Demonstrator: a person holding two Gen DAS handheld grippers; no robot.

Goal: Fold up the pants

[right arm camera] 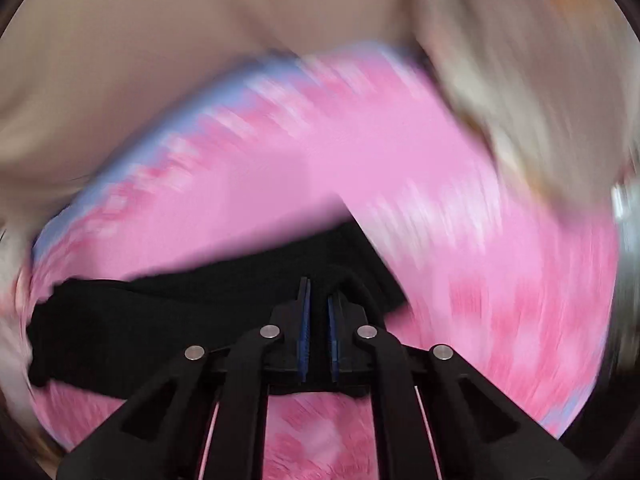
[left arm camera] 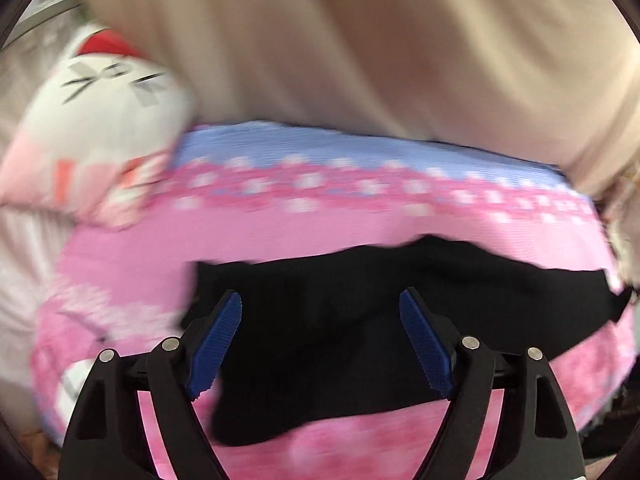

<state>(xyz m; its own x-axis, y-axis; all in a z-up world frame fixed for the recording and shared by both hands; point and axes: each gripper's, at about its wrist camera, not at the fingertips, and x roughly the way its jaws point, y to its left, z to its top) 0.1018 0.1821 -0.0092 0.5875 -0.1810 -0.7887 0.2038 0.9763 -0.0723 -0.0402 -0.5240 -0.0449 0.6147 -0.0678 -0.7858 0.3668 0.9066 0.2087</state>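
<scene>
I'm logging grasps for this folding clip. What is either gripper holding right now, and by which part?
The left gripper is open over the black pants, holding nothing. The right gripper is shut, apparently on a fold of the pants; which part cannot be told.

Black pants (left arm camera: 360, 320), folded, on pink blanket (left arm camera: 280, 232)

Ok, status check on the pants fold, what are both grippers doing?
Left gripper open above the black pants, holding nothing. Right gripper shut; pinching the pants can't be confirmed. Pants on pink blanket. Nothing in the way.
</scene>
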